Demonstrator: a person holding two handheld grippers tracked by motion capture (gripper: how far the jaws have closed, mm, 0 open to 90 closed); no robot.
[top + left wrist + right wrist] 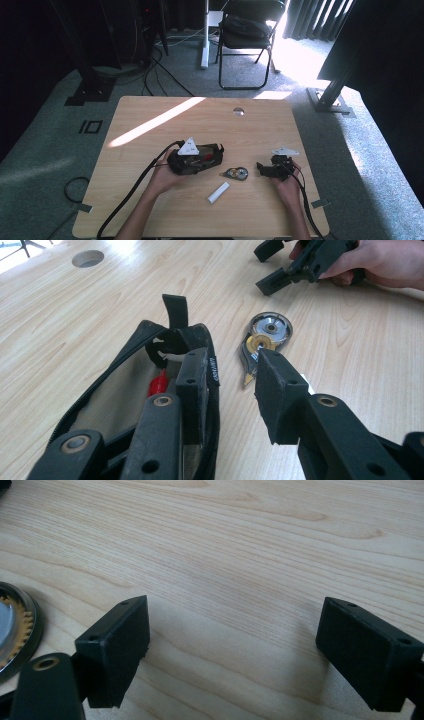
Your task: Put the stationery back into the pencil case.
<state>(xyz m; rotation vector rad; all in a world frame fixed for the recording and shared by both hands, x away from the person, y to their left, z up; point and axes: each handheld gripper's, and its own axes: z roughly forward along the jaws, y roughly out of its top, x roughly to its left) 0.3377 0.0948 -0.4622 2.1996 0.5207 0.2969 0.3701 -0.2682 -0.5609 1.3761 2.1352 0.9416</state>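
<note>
A black zip pouch [200, 159] lies open at the middle of the wooden table [150, 150]. My left gripper [209, 160] is at it, one finger [192, 385] inside the pouch [115, 375] against its side wall, the other finger [280, 390] outside and apart from it. Its jaws stand open. A red item [158, 384] lies inside the pouch. Just beyond lies a clear correction tape dispenser [265, 335]. My right gripper [261, 168] rests low at the right, open wide over bare wood [235, 615], with the dispenser [12, 630] by its left finger.
A white stick-shaped item [218, 192] lies in front of the tape dispenser [236, 173]. A round cable hole [238, 111] sits near the table's far edge. Beyond the table stand a folding chair [247, 30] and dark stands with cables on the carpet.
</note>
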